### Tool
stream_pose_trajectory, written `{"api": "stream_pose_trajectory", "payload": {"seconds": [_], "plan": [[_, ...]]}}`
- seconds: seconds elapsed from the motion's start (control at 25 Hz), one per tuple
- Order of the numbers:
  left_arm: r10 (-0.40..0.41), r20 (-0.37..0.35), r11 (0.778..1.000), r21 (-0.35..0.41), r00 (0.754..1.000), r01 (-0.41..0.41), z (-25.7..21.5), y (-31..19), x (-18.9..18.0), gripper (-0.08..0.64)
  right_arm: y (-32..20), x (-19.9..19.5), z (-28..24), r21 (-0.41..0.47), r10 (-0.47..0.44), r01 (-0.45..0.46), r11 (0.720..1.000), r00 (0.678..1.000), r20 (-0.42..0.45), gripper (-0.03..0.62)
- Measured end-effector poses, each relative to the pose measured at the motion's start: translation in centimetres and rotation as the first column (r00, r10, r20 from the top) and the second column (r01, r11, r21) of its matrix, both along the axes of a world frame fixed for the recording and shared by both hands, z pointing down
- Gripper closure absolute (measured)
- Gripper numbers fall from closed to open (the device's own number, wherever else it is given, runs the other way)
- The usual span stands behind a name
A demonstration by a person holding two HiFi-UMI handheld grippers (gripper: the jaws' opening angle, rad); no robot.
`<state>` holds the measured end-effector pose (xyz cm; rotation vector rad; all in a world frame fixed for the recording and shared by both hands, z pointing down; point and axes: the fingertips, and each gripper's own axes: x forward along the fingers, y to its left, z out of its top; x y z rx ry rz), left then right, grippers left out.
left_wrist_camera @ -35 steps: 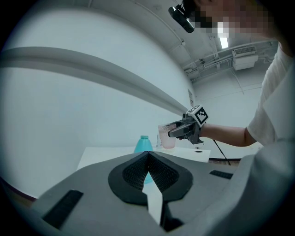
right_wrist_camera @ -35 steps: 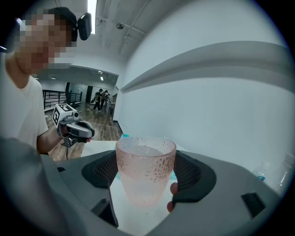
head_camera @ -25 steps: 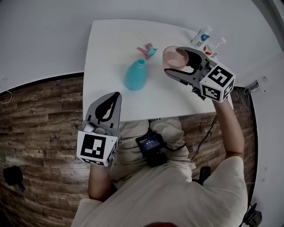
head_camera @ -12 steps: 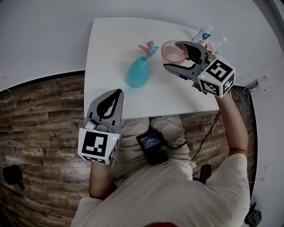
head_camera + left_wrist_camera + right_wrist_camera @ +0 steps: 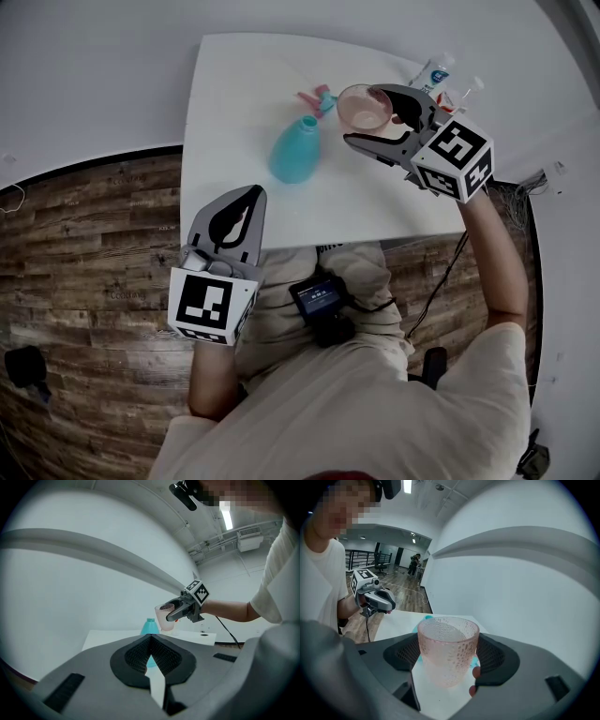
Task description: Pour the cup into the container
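A pink dimpled cup (image 5: 364, 108) hangs above the white table (image 5: 244, 84), upright, with my right gripper (image 5: 364, 119) shut on its sides. In the right gripper view the cup (image 5: 447, 648) fills the space between the pads; what it holds is unclear. A teal bottle (image 5: 293, 150) with an open neck stands on the table just left of the cup, also visible as the teal bottle (image 5: 150, 626) past my left jaws. My left gripper (image 5: 244, 197) is shut on nothing, over the table's near edge. From there I see the cup (image 5: 166, 617) held up to the bottle's right.
A pink and teal spray head (image 5: 317, 98) lies on the table behind the bottle. Two small bottles (image 5: 431, 73) stand at the far right corner. Wooden floor (image 5: 94, 234) lies left of the table, and a white wall runs behind it.
The right gripper has carried the cup a little to the left, closer to the teal bottle, still upright. The left gripper has barely moved.
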<state>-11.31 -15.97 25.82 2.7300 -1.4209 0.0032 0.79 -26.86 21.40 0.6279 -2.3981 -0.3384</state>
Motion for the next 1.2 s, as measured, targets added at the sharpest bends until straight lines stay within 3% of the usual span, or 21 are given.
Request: {"api": "stream_pose_trajectory", "payload": {"seconds": [0.36,0.76,1.2], "plan": [[0.002,-0.010,1.000,-0.002,1.000,-0.002,-0.3,0.2,-0.1,0.549,0.4,-0.6,-0.1,-0.027,-0.013,0.012,1.000,1.000,-0.023,0.218],[-0.002,-0.019,1.000,0.002,1.000,0.002,-0.5,0.1,-0.5,0.549,0.7,0.1,-1.6,-0.060,-0.002,0.003,0.998,1.000,0.024,0.218],[0.003,-0.020,1.000,-0.007,1.000,-0.003,-0.2,0.1,-0.2,0.549,1.4,1.1,-4.6,-0.131,0.016,0.005,0.991,0.987,0.160,0.218]]}}
